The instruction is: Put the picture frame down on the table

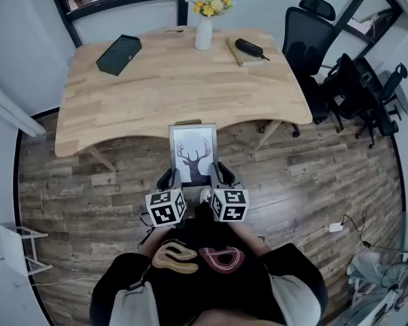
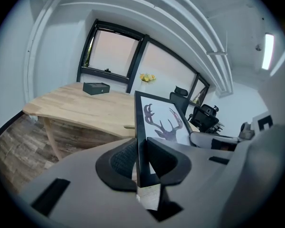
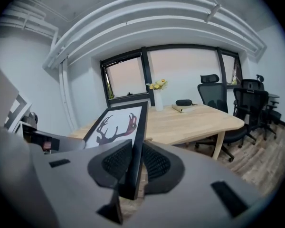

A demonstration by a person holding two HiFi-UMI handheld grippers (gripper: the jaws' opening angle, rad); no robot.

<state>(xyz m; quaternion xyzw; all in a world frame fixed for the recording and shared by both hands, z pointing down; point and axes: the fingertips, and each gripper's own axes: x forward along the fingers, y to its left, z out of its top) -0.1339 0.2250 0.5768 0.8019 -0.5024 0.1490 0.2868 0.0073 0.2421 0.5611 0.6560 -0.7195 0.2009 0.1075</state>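
The left tongs (image 2: pixel 141 158) pinched the left edge of the picture frame (image 1: pixel 192 153), with the black edge caught between the two ribbed pads. The right tongs (image 3: pixel 137 163) pinched the opposite edge in the same way. Both grips sat near the frame's lower end. The frame was held in the air in front of the person, above the plank floor (image 1: pixel 88 182). In the head view its top edge just reached the near edge of the worktop (image 1: pixel 170 87).

The frame was black and thin, and it held a white sheet printed with a dark antlered deer silhouette. No caption could be made out on it.

On the worktop's far side were a black box (image 1: pixel 118 54), a white vase (image 1: pixel 204 31) of yellow flowers and a dark case (image 1: pixel 248 47) lying on a notebook. None showed readable lettering. The tan and pink looping shapes on the person's dark top (image 1: pixel 194 258) could not be read as words.
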